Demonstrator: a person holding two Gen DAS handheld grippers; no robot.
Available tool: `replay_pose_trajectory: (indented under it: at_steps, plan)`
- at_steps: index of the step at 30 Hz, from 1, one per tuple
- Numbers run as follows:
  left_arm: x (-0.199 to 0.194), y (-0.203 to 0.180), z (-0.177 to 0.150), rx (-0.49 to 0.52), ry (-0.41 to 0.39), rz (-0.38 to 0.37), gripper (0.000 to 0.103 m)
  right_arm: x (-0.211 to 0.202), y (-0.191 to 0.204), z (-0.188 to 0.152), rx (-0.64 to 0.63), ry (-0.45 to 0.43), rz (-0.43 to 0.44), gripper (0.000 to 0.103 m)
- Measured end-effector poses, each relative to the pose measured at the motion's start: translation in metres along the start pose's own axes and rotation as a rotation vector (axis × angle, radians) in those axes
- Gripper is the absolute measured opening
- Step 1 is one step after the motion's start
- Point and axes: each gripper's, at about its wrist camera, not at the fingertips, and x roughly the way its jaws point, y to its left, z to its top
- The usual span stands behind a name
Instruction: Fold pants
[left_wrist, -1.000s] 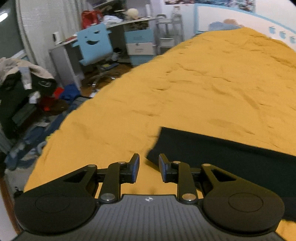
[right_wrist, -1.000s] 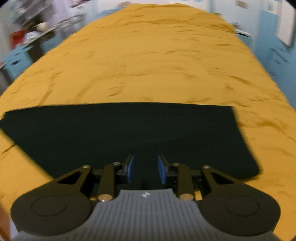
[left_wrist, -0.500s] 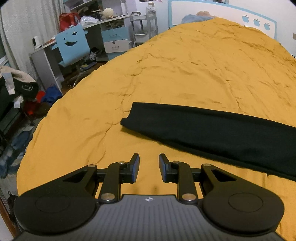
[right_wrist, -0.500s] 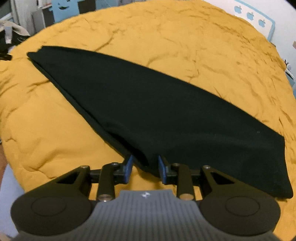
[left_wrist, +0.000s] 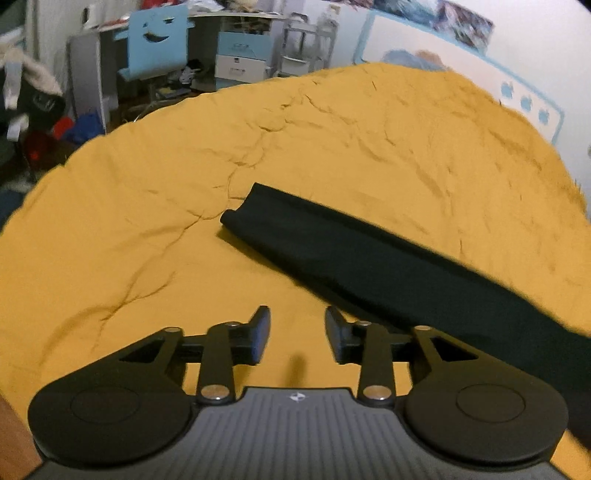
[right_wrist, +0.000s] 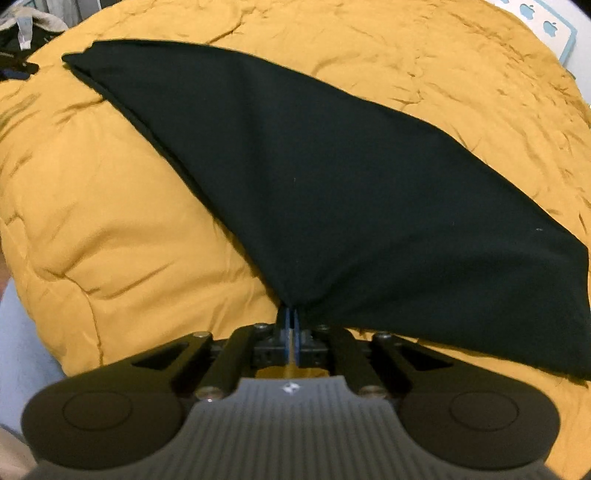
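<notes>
Black pants (right_wrist: 332, 177) lie folded lengthwise on a mustard-yellow bed cover (right_wrist: 110, 221). In the right wrist view my right gripper (right_wrist: 291, 317) is shut on the near edge of the pants, and the cloth puckers up into it. In the left wrist view the pants (left_wrist: 369, 258) run as a long band from the middle to the right edge. My left gripper (left_wrist: 297, 328) is open and empty above the cover, just short of the near edge of the pants, its right finger close to the cloth.
The bed cover (left_wrist: 147, 221) fills most of both views. Beyond its far left edge stand a desk with a blue chair (left_wrist: 155, 40), a drawer unit (left_wrist: 242, 55) and heaped clothes (left_wrist: 29, 96). A white headboard with blue apples (left_wrist: 528, 99) is at the back right.
My right gripper has closed on the pants' near edge. My left gripper has opened wider and the pants' end now sits farther off and more to the right.
</notes>
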Motion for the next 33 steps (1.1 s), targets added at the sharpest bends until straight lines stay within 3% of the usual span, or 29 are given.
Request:
replay_pose_trajectory:
  at_steps: [1, 3, 7, 12, 15, 16, 18, 23, 28, 32, 33]
  plan:
    - [0.003, 0.004, 0.001, -0.042, -0.011, -0.01, 0.05, -0.002, -0.002, 0.004, 0.013, -0.011, 0.011, 0.006]
    - [0.013, 0.017, 0.004, -0.154, -0.029, -0.041, 0.05, -0.016, -0.013, 0.009, 0.045, -0.057, 0.03, 0.022]
    - [0.043, 0.043, 0.007, -0.404, -0.042, -0.137, 0.051, -0.025, -0.045, 0.016, 0.121, -0.104, -0.041, 0.023]
    - [0.083, 0.056, 0.005, -0.568, -0.078, -0.115, 0.049, -0.024, -0.102, 0.001, 0.3, -0.083, -0.129, 0.023]
    - [0.097, 0.059, 0.006, -0.614, -0.111, -0.087, 0.033, -0.029, -0.121, -0.009, 0.344, -0.085, -0.169, 0.023]
    - [0.1, 0.059, 0.008, -0.615, -0.114, -0.078, 0.018, -0.03, -0.125, -0.01, 0.35, -0.085, -0.176, 0.023]
    - [0.1, 0.055, 0.016, -0.598, -0.112, -0.038, 0.007, -0.031, -0.134, -0.014, 0.354, -0.082, -0.192, 0.023]
    - [0.07, 0.034, 0.04, -0.44, -0.222, -0.015, 0.006, -0.033, -0.159, -0.015, 0.383, -0.111, -0.242, 0.023]
    - [0.087, 0.023, 0.042, -0.313, -0.113, 0.107, 0.006, -0.027, -0.185, -0.02, 0.43, -0.136, -0.267, 0.023]
    - [0.092, 0.024, 0.036, -0.342, -0.091, 0.123, 0.006, -0.015, -0.22, -0.026, 0.515, -0.132, -0.273, 0.023]
    - [0.093, 0.022, 0.037, -0.341, -0.088, 0.128, 0.006, -0.008, -0.23, -0.031, 0.54, -0.109, -0.272, 0.016]
